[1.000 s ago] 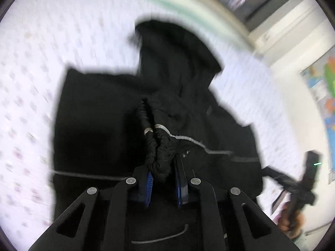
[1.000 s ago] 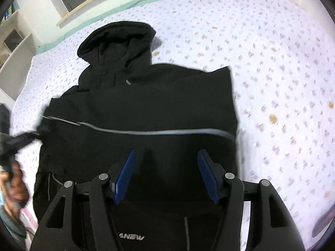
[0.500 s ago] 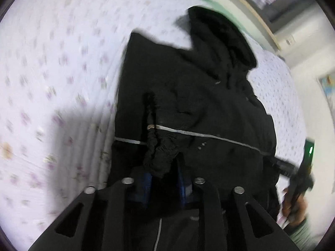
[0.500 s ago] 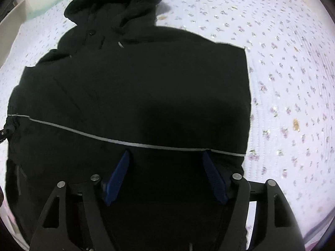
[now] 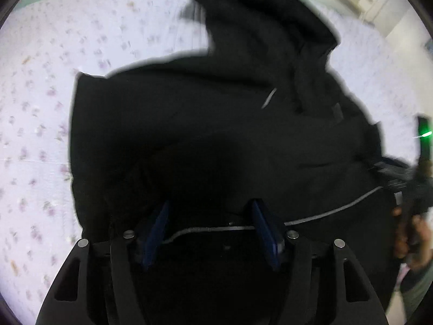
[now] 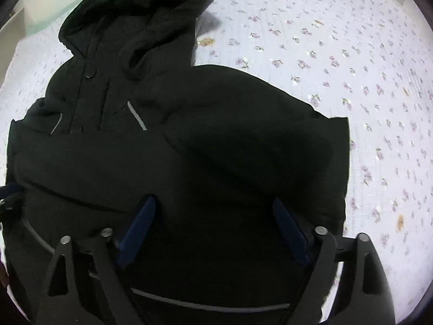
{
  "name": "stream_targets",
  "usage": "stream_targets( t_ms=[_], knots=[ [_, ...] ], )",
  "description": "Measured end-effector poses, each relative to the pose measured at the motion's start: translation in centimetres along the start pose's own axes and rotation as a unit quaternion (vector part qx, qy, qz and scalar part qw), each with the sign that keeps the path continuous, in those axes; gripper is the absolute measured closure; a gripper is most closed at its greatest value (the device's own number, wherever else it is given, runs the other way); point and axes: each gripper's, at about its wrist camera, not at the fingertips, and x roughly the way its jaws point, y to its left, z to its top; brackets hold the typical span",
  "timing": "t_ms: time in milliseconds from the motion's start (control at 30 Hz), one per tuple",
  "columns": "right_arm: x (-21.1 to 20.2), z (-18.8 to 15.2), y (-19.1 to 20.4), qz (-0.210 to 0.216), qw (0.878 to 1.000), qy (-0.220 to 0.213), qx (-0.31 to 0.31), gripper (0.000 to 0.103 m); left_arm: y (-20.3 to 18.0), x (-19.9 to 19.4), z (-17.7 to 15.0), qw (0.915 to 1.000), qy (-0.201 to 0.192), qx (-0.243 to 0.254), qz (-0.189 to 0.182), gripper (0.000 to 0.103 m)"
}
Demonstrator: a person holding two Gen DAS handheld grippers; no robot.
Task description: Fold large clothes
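The bed [image 6: 351, 54], covered by a white quilted sheet printed with small purple flowers, carries the work. The black padded hooded jacket [image 6: 216, 135] with thin grey reflective piping lies flat on it, hood [image 6: 135, 13] toward the far side, both sleeves already folded in across the body.

The right tongs [image 6: 213, 216] hang over the lower right part of the jacket, blue pads wide apart, nothing between them. The left tongs [image 5: 211, 216] hang over the lower left part, pads likewise apart and empty; the jaws of both have just been opening, and the sleeve cuff the left pair carried now lies released on the body.

Judged step: the sleeve fold is finished and the hem is next to be taken up.

Procedure for a clean fold:
1. Both tongs should take the hem at matching points, one near each side edge.
2. Each grip should include every layer, since padded fabric slips.
3. The hem should travel level toward the hood, so that the folded sleeves stay put.

The person's right hand [image 5: 414, 235] shows at the edge of the left view.
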Motion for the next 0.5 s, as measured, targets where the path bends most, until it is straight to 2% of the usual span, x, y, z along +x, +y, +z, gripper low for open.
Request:
stream_targets(
  t_ms=[133,233,267,333,400,500],
  knots=[
    [-1.3,0.2,-0.4,0.009,1.000,0.024,-0.005,0.012,-1.0,-2.4,0.1,0.9996,-0.003,0.025,0.016,0.045],
    [-5.1,-0.4,-0.7,0.041,0.999,0.000,-0.004,0.012,-1.4,-6.2,-1.0,0.9986,-0.036,0.030,-0.022,0.045],
    [-7.3,-1.6,-0.9,0.055,0.998,-0.018,-0.010,0.012,-1.4,-8.0,-1.8,0.9971,-0.055,0.030,-0.044,0.045],
    [-9.7,-3.7,-1.0,0.063,0.997,-0.036,-0.013,0.012,-0.9,-9.0,-3.1,0.9959,-0.062,0.022,-0.062,0.045],
    [-10.0,-5.8,-1.3,0.059,0.998,-0.031,-0.005,0.012,-0.2,-7.8,-4.2,0.9970,-0.041,0.006,-0.066,0.045],
    [-6.8,-8.8,-1.5,0.012,1.000,0.019,-0.006,0.014,1.1,-3.5,-5.7,0.9977,0.002,-0.013,-0.067,0.045]
  ],
)
